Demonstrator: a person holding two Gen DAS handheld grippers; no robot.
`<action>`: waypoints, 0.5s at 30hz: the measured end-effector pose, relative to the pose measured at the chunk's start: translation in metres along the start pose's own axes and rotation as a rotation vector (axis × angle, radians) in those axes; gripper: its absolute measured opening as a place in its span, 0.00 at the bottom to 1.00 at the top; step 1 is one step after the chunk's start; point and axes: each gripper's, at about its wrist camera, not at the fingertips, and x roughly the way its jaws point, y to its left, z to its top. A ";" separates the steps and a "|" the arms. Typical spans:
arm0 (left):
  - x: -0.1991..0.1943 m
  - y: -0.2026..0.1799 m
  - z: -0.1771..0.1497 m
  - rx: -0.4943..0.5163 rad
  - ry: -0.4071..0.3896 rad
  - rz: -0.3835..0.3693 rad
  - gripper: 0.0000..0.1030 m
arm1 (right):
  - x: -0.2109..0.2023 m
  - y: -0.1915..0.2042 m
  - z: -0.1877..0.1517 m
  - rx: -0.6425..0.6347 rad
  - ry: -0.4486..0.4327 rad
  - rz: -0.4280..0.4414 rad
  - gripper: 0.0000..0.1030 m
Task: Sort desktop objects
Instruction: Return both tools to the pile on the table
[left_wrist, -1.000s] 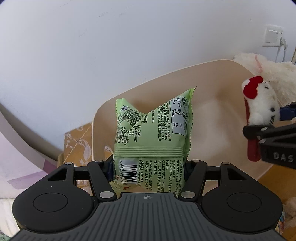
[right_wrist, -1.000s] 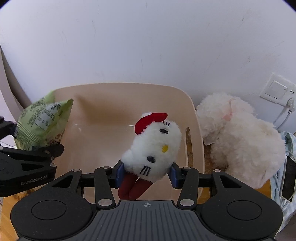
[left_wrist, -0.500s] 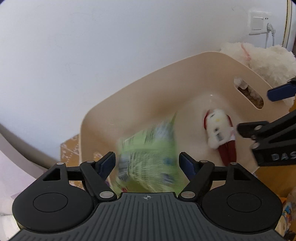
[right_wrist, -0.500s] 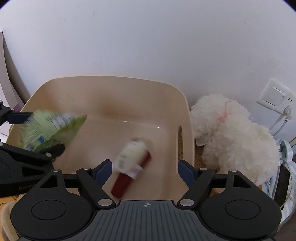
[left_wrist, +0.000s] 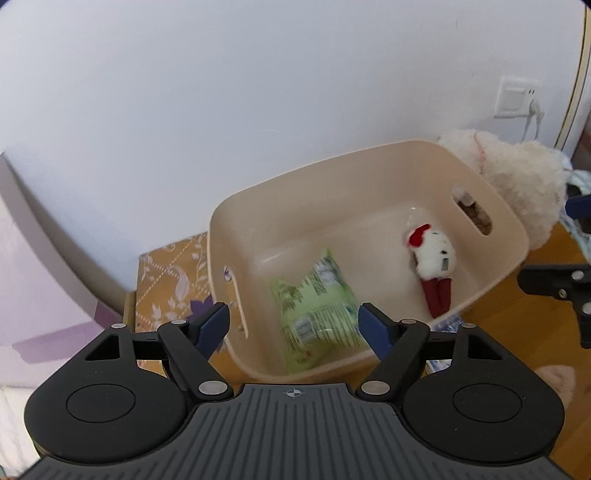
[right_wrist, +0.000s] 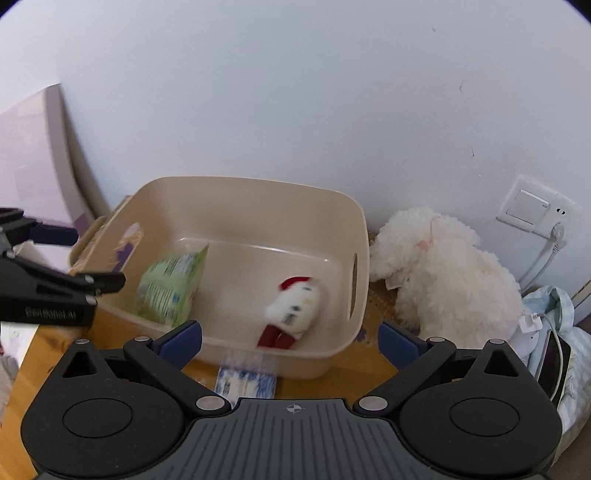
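The packet (left_wrist: 314, 306) lies on the bin (left_wrist: 369, 162) floor at its left end, below and between the fingers of the left tool (left_wrist: 293, 325), clear of them. The toy (left_wrist: 434, 258) lies at the bin's right end, below the right tool (right_wrist: 290, 339) and free of it. The packet is a crumpled light-green pouch with printed text and a barcode. The toy is small, white and plush, with a red bow and red legs. Both tools are spread wide and hold nothing; the right tool's jaws have just been opening, with nothing between them. The bin is beige, with slot handles, on the wooden desk (right_wrist: 354, 363). A fluffy white plush (right_wrist: 447, 266) sits just right of the bin.
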 end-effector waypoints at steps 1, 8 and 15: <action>-0.005 0.003 -0.003 -0.012 -0.001 -0.004 0.76 | -0.008 0.002 -0.005 -0.017 -0.001 0.008 1.00; -0.039 0.015 -0.038 -0.093 0.012 -0.007 0.78 | -0.026 -0.008 -0.044 -0.094 0.027 0.023 1.00; -0.050 0.021 -0.092 -0.162 0.094 -0.033 0.78 | -0.031 -0.022 -0.089 -0.169 0.089 -0.013 1.00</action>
